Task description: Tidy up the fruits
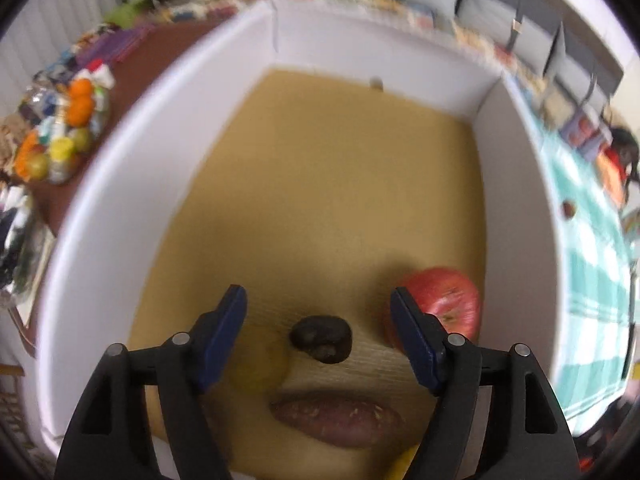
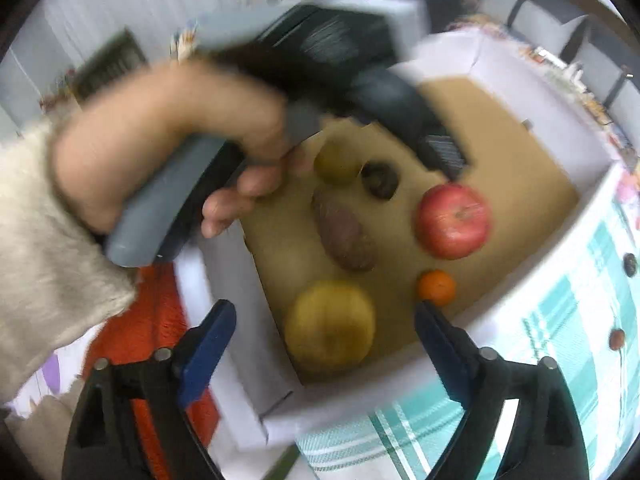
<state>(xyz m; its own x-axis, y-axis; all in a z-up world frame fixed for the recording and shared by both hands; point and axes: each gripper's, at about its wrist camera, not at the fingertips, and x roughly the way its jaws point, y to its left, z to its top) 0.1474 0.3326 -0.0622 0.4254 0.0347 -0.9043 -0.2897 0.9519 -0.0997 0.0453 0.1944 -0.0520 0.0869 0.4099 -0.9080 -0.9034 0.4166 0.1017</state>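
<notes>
A white box (image 1: 120,200) with a brown cardboard floor holds the fruit. My left gripper (image 1: 318,294) hangs open over a dark lumpy fruit (image 1: 320,340), pads clear of it. Around it lie a yellow-green fruit (image 1: 260,364), a purple sweet potato (image 1: 340,420) and a red apple (image 1: 444,300). My right gripper (image 2: 324,308) stands open above the box's near corner, over a big yellow fruit (image 2: 330,324) it does not touch. A small orange (image 2: 436,286) lies by its right finger. A hand (image 2: 160,140) holds the left gripper over the box.
The box stands on a teal checked cloth (image 2: 560,320) with two small dark fruits (image 2: 630,264) loose on it. An orange-red cloth (image 2: 148,320) lies left of the box. A pile of fruit and bottles (image 1: 68,128) sits on a brown table beyond the box.
</notes>
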